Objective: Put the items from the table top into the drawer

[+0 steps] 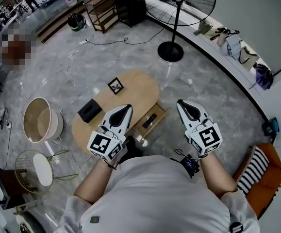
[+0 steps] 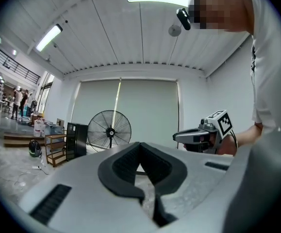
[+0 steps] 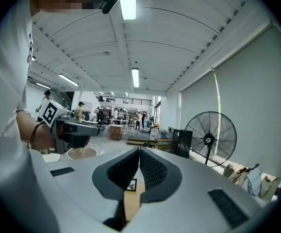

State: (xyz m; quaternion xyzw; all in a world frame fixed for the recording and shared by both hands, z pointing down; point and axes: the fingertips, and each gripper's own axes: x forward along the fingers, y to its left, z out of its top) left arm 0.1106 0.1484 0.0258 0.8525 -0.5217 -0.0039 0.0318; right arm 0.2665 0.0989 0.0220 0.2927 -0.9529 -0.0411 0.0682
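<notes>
An oval wooden table [image 1: 139,90] stands on the floor below me. On its top are a small black picture frame [image 1: 115,85] and a black box [image 1: 89,110]. Its drawer [image 1: 158,123] is pulled out at the near side, with a dark flat item [image 1: 150,120] lying in it. Both grippers are held high over the table, pointing level, apart from every item. My left gripper [image 1: 127,107] [image 2: 140,144] is shut with nothing in it. My right gripper [image 1: 180,102] [image 3: 140,149] is also shut and holds nothing; the picture frame [image 3: 132,184] shows below its jaws.
A tall standing fan [image 1: 177,4] is beyond the table. A round beige basket [image 1: 41,119] and a wire side table [image 1: 33,169] stand to the left. An orange chair with a striped cushion [image 1: 261,171] is at the right. Bags lie along the curved wall ledge [image 1: 232,45].
</notes>
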